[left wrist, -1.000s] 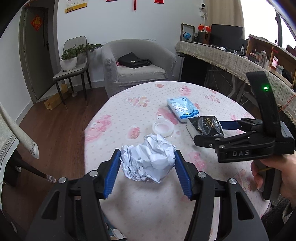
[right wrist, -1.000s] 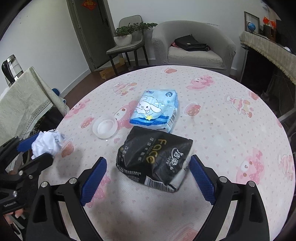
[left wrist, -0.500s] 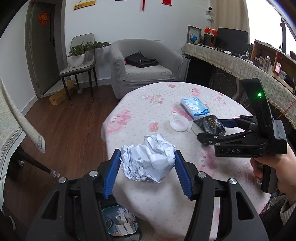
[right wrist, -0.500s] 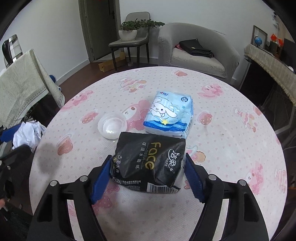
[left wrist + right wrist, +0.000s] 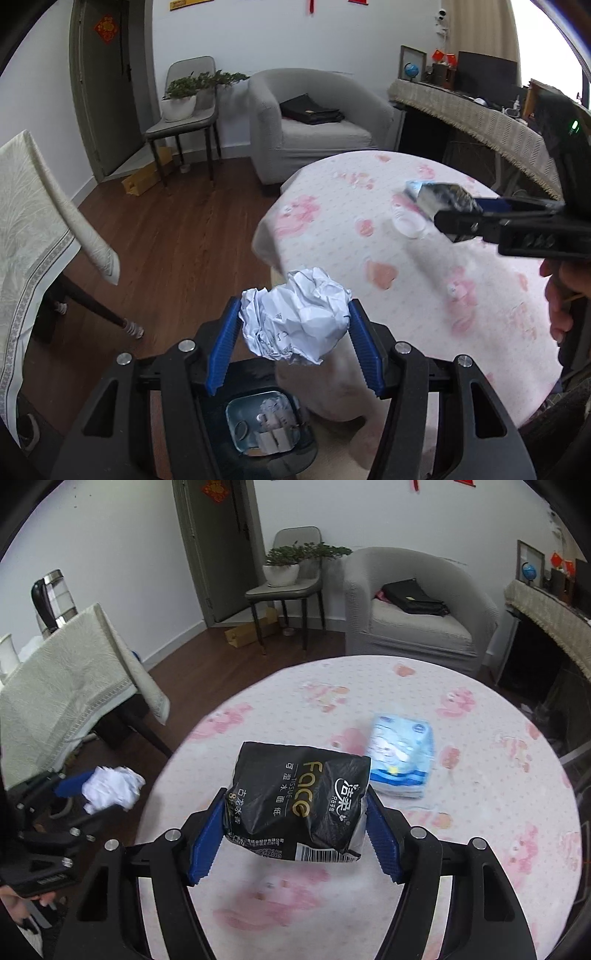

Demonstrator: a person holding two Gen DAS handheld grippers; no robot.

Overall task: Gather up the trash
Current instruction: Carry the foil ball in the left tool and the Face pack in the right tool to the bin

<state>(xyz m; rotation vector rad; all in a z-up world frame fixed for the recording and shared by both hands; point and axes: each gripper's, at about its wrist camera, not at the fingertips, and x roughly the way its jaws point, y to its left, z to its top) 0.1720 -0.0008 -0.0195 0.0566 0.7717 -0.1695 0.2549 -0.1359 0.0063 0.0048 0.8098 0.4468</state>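
the left tongs [image 5: 293, 341] are clamped on a crumpled ball of white paper [image 5: 295, 317], held off the edge of the round surface with the pink-patterned cloth [image 5: 424, 295] and above a dark bin with a pale liner [image 5: 271, 428] on the floor, which already has some scraps in it. the right tongs [image 5: 295, 836] have just been closing and now grip a black plastic tissue pack with gold lettering [image 5: 299, 801], lifted clear of the surface. so two pieces are in hand, neither dropped yet. left on the surface are a blue-and-white tissue pack [image 5: 400, 760] and a small clear round lid [image 5: 408, 229]; whether those count as trash i cannot tell.
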